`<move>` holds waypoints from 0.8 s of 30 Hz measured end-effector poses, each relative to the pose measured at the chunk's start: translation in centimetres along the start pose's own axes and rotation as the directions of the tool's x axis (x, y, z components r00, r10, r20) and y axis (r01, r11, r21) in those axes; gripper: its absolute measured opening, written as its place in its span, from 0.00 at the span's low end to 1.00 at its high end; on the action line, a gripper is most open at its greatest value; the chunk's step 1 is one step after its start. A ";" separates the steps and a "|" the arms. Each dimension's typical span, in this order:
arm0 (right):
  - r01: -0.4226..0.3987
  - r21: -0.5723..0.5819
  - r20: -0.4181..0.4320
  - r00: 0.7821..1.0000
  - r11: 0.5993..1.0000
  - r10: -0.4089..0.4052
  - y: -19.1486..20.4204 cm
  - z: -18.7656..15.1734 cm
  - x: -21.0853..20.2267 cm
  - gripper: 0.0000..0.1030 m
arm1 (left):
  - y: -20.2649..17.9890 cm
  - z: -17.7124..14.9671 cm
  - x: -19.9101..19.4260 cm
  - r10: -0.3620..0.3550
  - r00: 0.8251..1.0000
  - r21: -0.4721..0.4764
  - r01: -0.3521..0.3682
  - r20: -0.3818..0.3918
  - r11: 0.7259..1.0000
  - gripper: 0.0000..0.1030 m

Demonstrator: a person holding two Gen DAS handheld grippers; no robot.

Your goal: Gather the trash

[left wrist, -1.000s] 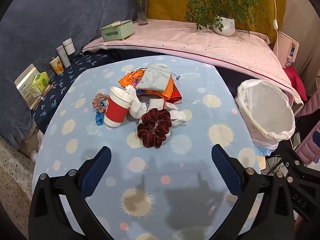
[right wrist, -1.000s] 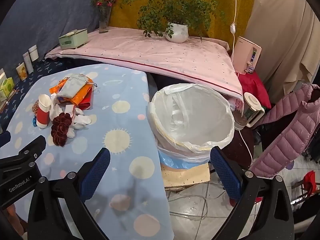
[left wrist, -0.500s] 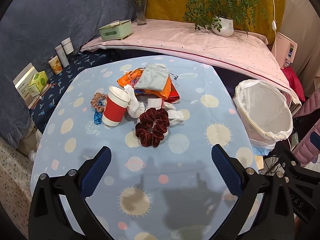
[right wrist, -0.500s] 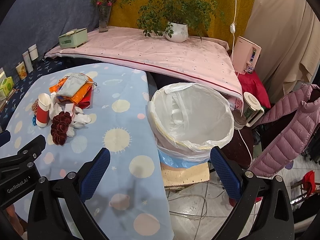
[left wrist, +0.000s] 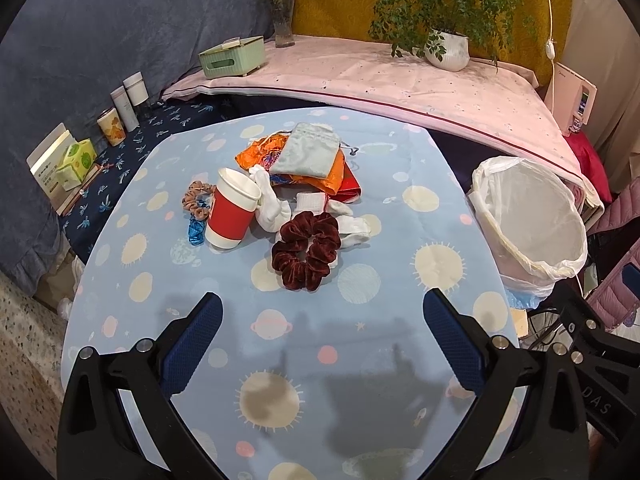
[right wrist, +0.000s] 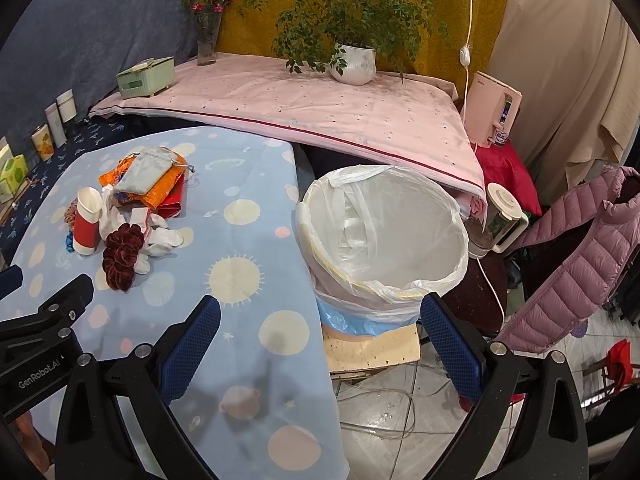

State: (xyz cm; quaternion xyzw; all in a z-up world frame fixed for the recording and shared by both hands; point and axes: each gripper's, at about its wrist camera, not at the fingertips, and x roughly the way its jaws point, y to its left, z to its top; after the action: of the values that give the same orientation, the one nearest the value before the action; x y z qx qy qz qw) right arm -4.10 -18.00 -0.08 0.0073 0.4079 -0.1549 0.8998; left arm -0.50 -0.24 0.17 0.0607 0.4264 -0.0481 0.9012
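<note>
A pile lies mid-table on the blue cloth: a red and white paper cup (left wrist: 234, 214), a dark red velvet scrunchie (left wrist: 306, 250), crumpled white tissues (left wrist: 352, 226), orange and red wrappers (left wrist: 316, 178) under a grey pouch (left wrist: 306, 152), a brown scrunchie (left wrist: 196, 198) and a blue wrapper (left wrist: 197, 230). The pile also shows in the right wrist view, with the cup (right wrist: 86, 222) and the scrunchie (right wrist: 120, 258). A white-lined trash bin (right wrist: 384, 236) stands off the table's right edge. My left gripper (left wrist: 322, 334) is open and empty, short of the pile. My right gripper (right wrist: 320, 334) is open and empty over the table edge by the bin.
A pink-covered bench behind holds a green tissue box (left wrist: 232, 56), a flower vase (left wrist: 283, 26) and a potted plant (left wrist: 446, 50). Cups and boxes (left wrist: 120, 110) line the left ledge. A kettle (right wrist: 500, 220) and a pink jacket (right wrist: 576, 256) sit right of the bin.
My left gripper has drifted back and slightly left, so the pile looks a little farther. The right view is almost unchanged. Both grippers stay open.
</note>
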 end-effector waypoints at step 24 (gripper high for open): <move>0.005 0.001 0.001 1.000 1.000 -0.005 -0.1 -0.1 0.0 0.93 | 0.0 0.0 0.0 0.000 1.000 0.001 0.000 -0.001 1.000 0.93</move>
State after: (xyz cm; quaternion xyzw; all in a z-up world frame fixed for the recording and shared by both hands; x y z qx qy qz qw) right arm -4.21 -18.04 -0.15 0.0068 0.4076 -0.1573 0.8995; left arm -0.50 -0.26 0.12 0.0612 0.4268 -0.0483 0.9010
